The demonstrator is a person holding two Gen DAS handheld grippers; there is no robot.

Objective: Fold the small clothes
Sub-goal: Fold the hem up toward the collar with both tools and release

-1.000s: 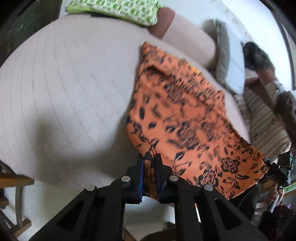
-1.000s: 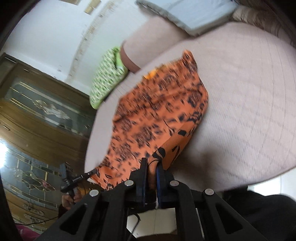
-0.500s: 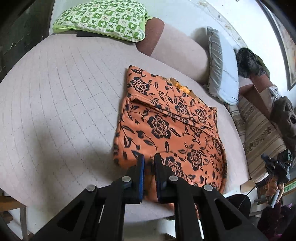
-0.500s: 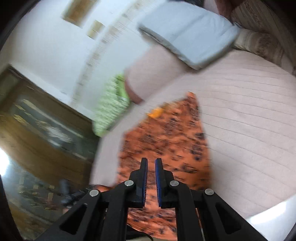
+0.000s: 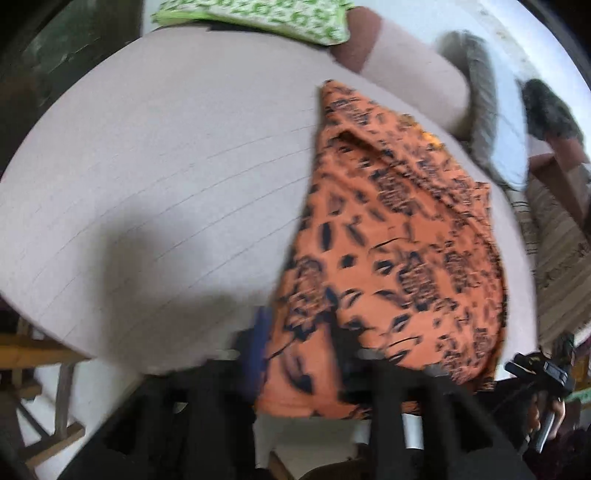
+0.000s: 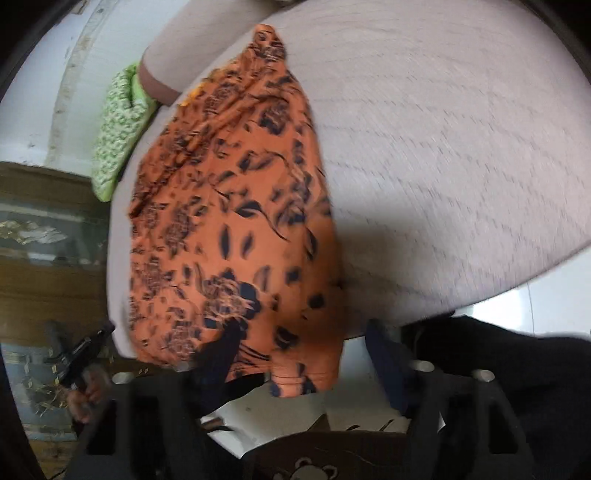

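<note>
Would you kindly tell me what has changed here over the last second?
Both were clamped shut a second ago and have since opened wide: the left gripper and right gripper now straddle the near edge of the orange floral garment without pinching it. The garment still lies on the pink bed, green pillow unmoved.

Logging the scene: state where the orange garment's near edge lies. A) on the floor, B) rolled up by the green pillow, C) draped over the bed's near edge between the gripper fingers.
C: the garment hangs past the bed edge between the left gripper fingers.
</note>
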